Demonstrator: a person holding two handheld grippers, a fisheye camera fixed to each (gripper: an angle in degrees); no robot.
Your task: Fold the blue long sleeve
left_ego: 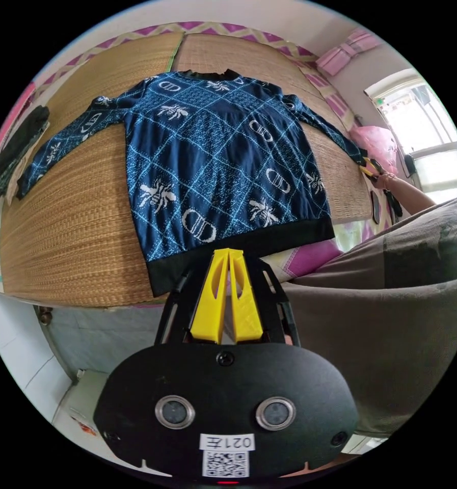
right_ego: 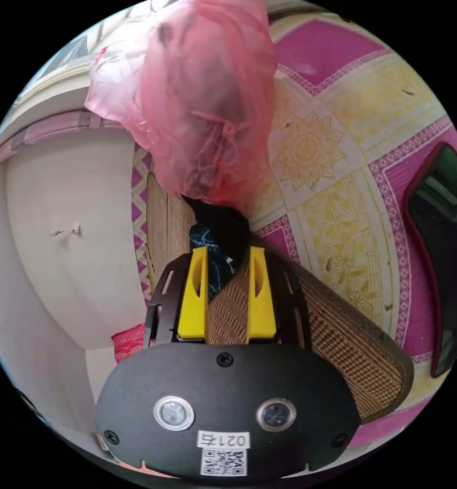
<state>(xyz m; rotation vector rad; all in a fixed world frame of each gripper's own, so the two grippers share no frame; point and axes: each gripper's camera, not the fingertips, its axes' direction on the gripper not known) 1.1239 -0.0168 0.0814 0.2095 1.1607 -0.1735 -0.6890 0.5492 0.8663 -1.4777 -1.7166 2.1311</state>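
Observation:
The blue long sleeve (left_ego: 218, 158), patterned in white, lies spread flat on a woven mat (left_ego: 75, 219) with both sleeves stretched out. My left gripper (left_ego: 229, 250) is shut, its yellow tips over the black hem (left_ego: 289, 237); I cannot tell whether any cloth is pinched. In the left gripper view, my right gripper (left_ego: 369, 168) sits at the far sleeve's cuff, held by a person's hand. In the right gripper view, my right gripper (right_ego: 228, 249) is open, and the sleeve end (right_ego: 217, 257) lies between its jaws at the mat's edge.
A pink plastic bag (right_ego: 203, 102) lies just beyond the cuff. Dark folded clothes (left_ego: 19, 142) sit by the other sleeve. A pink and yellow patterned sheet (right_ego: 330, 153) lies under the mat. A dark red-rimmed object (right_ego: 442, 244) lies nearby. The person's grey-clad leg (left_ego: 391, 316) is beside my left gripper.

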